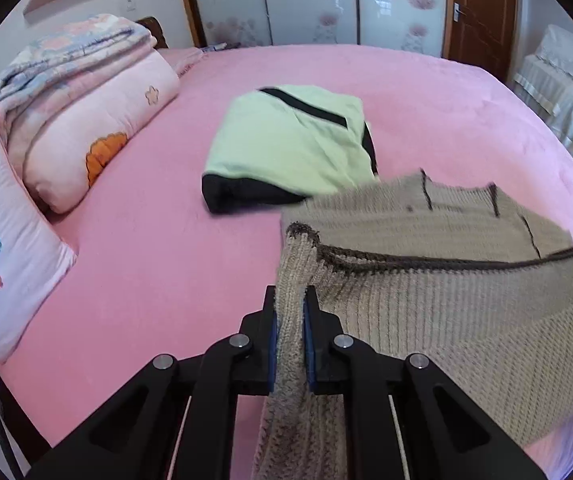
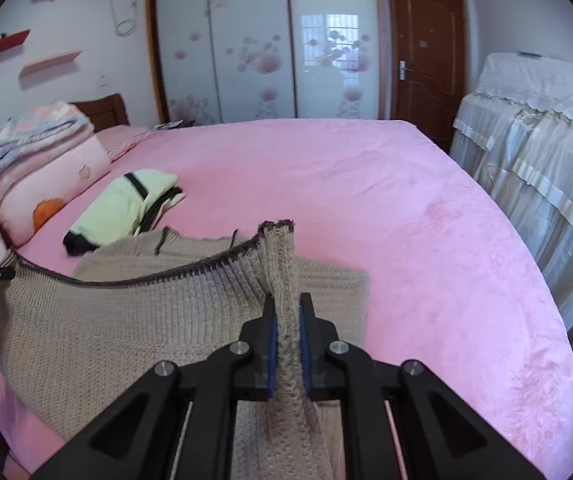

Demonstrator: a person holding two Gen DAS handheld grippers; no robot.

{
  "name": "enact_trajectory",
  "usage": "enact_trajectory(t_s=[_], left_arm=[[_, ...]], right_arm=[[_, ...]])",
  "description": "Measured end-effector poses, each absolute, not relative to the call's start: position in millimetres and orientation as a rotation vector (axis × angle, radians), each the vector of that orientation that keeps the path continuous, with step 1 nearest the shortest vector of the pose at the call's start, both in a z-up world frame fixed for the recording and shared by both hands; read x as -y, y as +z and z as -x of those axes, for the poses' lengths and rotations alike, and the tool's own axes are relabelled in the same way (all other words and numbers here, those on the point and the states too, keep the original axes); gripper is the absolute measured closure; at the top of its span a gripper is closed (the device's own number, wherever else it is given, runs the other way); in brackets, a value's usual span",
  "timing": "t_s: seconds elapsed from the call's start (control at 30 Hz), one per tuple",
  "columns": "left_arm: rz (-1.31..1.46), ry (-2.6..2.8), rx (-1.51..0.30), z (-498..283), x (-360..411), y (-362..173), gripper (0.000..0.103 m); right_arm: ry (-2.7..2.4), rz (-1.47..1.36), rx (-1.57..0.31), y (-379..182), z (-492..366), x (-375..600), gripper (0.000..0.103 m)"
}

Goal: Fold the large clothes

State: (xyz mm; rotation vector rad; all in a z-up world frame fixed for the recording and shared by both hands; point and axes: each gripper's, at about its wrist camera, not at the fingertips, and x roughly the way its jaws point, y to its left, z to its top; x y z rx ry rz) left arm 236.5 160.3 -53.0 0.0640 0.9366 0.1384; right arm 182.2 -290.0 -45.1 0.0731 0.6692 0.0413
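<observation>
Left wrist view: both jaws pinch the beige sweater (image 1: pixel 446 300) hem, seemingly taut.

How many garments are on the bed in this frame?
2. A beige knit sweater at the near edge, pinched by the left gripper and right gripper; a folded green top lies beyond it. Others may be hidden.

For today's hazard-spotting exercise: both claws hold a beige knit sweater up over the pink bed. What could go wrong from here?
1. Each claw, left claw and right claw, pinches only a thin bunch of the beige knit sweater near its dark-trimmed edge; the loose knit may slip out or stretch.
2. The hanging sweater lies close to the folded green garment; swinging it forward could drag over that garment and undo it.
</observation>
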Motion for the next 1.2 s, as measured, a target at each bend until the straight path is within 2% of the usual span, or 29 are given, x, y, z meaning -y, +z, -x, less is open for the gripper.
enact_trajectory(t_s=[0.23, 0.57, 0.8, 1.0, 1.2], left_arm=[[-0.17, 0.214, -0.861, -327, -128, -76, 0.094], [-0.203, 0.285, -0.904, -422, -100, -145, 0.094], [-0.247, 0.308, -0.921, -437, -97, -194, 0.094], [-0.203, 0.31, -0.88, -433, -101, -195, 0.094], [-0.173, 0.309, -0.89, -434, -108, -204, 0.09]], right_arm=[[-0.048, -0.229, -0.704, -70, -254, 325, 0.094], [-0.171, -0.343, -0.827, -146, -334, 356, 0.094], [-0.217, -0.305, -0.874, -184, -352, 349, 0.094], [-0.235, -0.252, -0.841, -175, -362, 341, 0.094], [-0.268, -0.215, -0.92, -192, -373, 340, 0.094]])
